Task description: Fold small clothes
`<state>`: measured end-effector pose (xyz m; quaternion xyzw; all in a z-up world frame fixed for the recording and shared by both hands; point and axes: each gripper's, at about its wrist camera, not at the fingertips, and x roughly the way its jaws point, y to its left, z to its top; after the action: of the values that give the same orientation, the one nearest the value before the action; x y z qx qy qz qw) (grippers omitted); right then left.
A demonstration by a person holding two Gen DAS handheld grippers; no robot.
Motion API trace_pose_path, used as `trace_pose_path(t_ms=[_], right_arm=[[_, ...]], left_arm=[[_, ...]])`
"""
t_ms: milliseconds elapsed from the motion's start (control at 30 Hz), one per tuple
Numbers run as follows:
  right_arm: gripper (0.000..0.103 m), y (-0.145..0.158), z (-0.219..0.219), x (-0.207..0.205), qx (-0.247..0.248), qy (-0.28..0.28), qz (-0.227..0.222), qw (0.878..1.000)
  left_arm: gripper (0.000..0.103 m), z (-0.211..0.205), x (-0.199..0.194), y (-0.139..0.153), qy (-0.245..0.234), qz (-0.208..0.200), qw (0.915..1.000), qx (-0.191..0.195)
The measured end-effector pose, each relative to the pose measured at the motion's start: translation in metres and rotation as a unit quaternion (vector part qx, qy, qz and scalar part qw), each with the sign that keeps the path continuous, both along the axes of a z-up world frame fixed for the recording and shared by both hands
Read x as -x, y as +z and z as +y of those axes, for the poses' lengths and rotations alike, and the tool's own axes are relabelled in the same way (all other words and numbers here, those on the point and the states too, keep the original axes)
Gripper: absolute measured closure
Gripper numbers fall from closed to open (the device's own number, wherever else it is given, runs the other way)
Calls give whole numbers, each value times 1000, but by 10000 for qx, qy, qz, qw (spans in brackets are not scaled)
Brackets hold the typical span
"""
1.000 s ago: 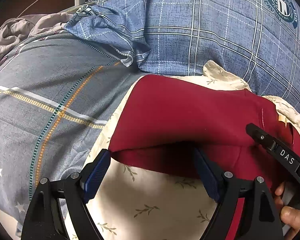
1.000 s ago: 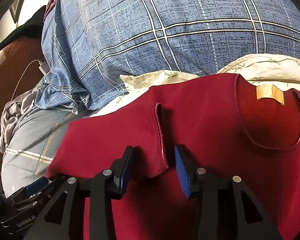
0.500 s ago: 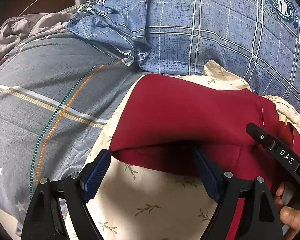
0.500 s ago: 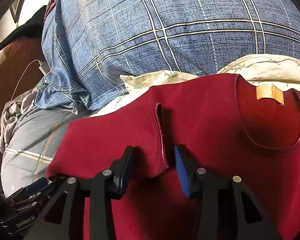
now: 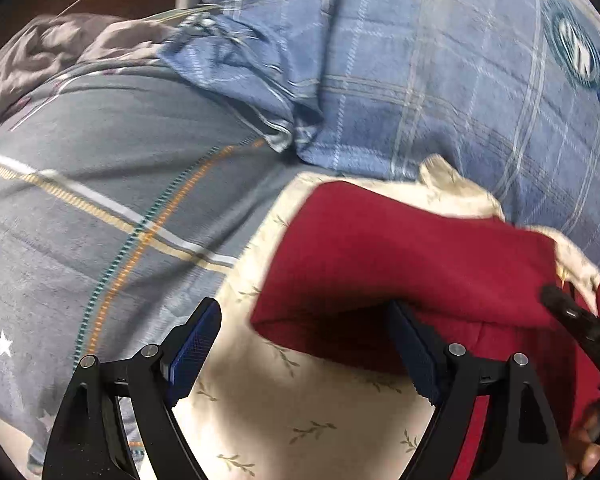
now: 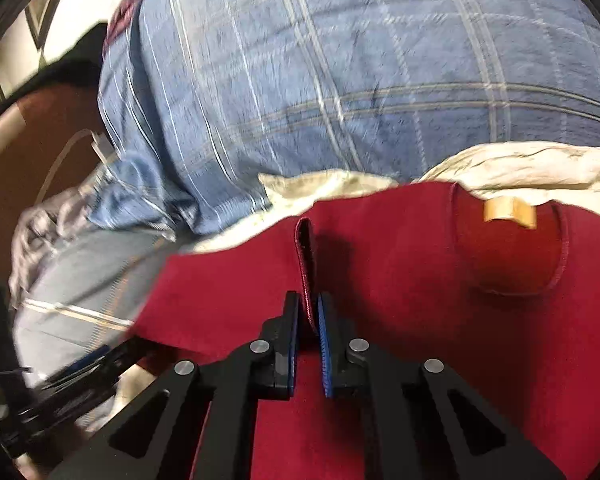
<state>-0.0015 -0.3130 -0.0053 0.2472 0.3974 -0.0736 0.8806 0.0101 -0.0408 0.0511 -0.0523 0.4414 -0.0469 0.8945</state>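
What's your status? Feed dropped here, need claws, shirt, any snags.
Right claw shut on red shirt sleeve hem. Left claw open, shirt's edge between its fingers. Blue plaid pillow behind, not blocking.

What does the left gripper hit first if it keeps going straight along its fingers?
Probably the folded edge of the red top, which lies between the open fingers of the left gripper, over the cream leaf-print cloth. Depth is unclear; the cloth could come first.

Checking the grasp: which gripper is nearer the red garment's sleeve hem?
Right. The right gripper is shut on the sleeve hem; the left gripper stands open at the red garment's outer fold edge, apart from the hem.
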Motion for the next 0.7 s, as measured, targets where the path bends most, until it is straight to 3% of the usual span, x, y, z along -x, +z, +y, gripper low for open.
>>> trace_pose_path(t_ms=[133, 267, 367, 467, 567, 700], right_arm=[[95, 37, -25, 26, 108, -264, -213, 9994], [95, 63, -53, 59, 627, -601, -137, 9961], [95, 60, -78, 76, 933, -1001, 134, 9905], [95, 46, -105, 88, 752, -1412, 382, 9864], [96, 45, -116, 103, 652, -1618, 323, 9841], [96, 47, -122, 113, 1084, -1756, 441, 9775]], left_arm=[[19, 16, 3, 4, 186, -100, 9992, 348], [19, 18, 7, 4, 241, -123, 9992, 297], [19, 11, 9, 3, 159, -100, 9995, 251], [19, 0, 10, 2, 25, -106, 9999, 101], [19, -7, 12, 1, -66, -105, 9999, -45], [19, -9, 11, -1, -56, -58, 10000, -25]])
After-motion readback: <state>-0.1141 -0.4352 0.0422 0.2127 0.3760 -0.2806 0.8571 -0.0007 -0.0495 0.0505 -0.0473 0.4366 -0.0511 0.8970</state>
